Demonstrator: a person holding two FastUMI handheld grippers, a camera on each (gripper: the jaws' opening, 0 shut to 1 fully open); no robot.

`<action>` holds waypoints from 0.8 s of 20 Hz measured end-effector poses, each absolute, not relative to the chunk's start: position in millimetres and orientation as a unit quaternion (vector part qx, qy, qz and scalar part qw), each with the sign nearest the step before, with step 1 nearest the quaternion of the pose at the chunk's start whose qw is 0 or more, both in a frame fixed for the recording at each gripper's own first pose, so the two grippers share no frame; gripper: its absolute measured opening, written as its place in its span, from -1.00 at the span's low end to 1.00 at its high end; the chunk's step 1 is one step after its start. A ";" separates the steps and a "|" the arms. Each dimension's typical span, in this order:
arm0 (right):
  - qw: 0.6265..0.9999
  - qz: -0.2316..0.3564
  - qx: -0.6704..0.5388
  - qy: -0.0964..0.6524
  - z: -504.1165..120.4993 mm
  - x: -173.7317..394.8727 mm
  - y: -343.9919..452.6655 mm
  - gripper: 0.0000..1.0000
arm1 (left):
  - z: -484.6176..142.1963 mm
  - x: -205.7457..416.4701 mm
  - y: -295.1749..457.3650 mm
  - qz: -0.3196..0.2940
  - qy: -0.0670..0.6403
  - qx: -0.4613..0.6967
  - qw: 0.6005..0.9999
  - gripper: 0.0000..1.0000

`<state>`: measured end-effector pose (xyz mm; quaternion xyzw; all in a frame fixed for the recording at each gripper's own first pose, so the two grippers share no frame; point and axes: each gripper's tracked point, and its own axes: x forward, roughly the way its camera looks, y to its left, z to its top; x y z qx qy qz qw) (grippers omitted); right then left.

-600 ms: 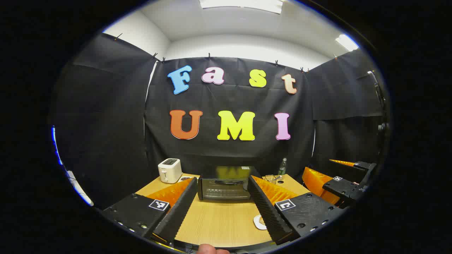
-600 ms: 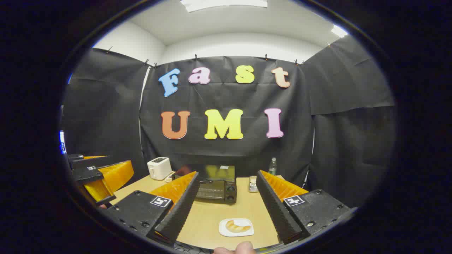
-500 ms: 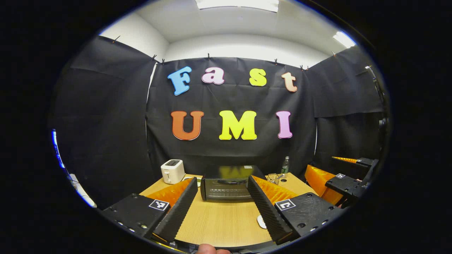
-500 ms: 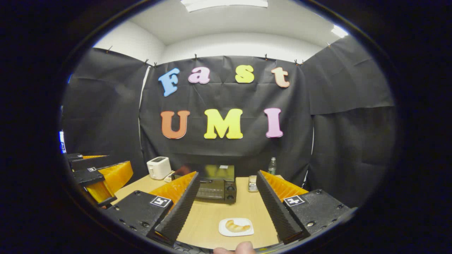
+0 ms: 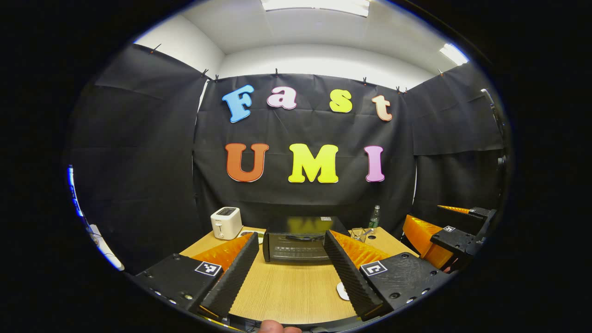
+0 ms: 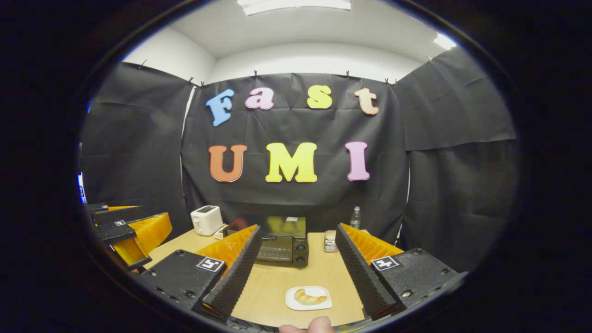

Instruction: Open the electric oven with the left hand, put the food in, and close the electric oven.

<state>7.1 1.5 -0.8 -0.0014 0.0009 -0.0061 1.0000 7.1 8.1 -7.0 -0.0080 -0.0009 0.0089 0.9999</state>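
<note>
wooden table (image 6: pixel 319 273) with closed oven (image 5: pixel 296 240), toaster (image 6: pixel 206 220), croissant plate (image 6: pixel 308 298); both grippers' jaws apart, empty

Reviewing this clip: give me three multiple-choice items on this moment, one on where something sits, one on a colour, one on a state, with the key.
1. Where is the plate with the croissant?
A. On the table in front of the oven, between the right gripper's fingers in its view
B. On top of the toaster
C. Inside the oven

2. What colour is the toaster?
A. Red
B. White
C. Green

3. What state is the oven door in?
A. Wide open
B. Removed
C. Closed

Key:
1 A: in the right gripper view the plate lies on the table, nearer than the oven, framed by the open right gripper, and carries the croissant.
2 B: the toaster at the table's back left is white.
3 C: the oven door stands flush, with the open left gripper short of it.
</note>
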 end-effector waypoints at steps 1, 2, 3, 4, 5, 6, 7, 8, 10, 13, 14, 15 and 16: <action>1.000 -0.006 -0.001 0.002 -2.4 8.3 1.3 0.97 | -7.6 8.4 7.8 0.010 -0.001 -0.008 1.000 0.87; 1.000 -0.007 -0.001 0.004 -3.3 9.0 0.6 0.97 | -7.7 9.3 7.4 0.009 -0.001 -0.009 1.000 0.87; 1.000 -0.009 0.000 0.005 -4.5 9.8 -0.3 0.97 | -9.0 8.5 7.6 0.010 0.000 -0.010 1.000 0.87; 1.000 -0.010 0.000 0.005 -4.2 9.8 -0.6 0.97 | -8.4 8.5 9.5 0.013 -0.002 -0.011 1.000 0.87; 1.000 -0.009 0.000 0.007 -5.4 10.4 -0.3 0.97 | -8.2 10.1 10.3 0.016 -0.004 -0.012 1.000 0.87; 1.000 -0.010 -0.001 0.008 -6.3 10.7 -0.8 0.97 | -8.7 11.8 10.6 0.016 -0.003 -0.013 1.000 0.87; 1.000 -0.013 -0.002 0.007 -6.1 10.2 -3.0 0.97 | -10.5 12.9 11.5 0.017 -0.002 -0.013 1.000 0.87; 1.000 -0.016 -0.003 0.005 -4.8 10.1 -5.1 0.97 | -10.5 14.1 11.2 0.016 -0.001 -0.012 1.000 0.87; 1.000 -0.019 -0.002 0.006 -6.9 10.3 -6.9 0.97 | -12.8 15.6 9.5 0.014 0.000 -0.012 1.000 0.87; 1.000 -0.026 0.001 0.011 -8.0 12.9 -11.3 0.97 | -20.4 18.4 5.2 0.003 0.012 -0.012 1.000 0.87; 0.999 -0.030 0.002 0.011 -6.5 13.5 -13.5 0.97 | -21.1 19.2 3.4 -0.001 0.012 -0.014 1.000 0.87; 0.999 -0.033 0.001 0.010 -6.4 13.4 -15.3 0.97 | -21.2 19.5 1.8 -0.004 0.012 -0.017 1.000 0.87; 0.999 -0.036 -0.002 0.010 -6.0 13.5 -17.1 0.97 | -22.0 22.0 0.0 -0.007 0.013 -0.020 1.000 0.87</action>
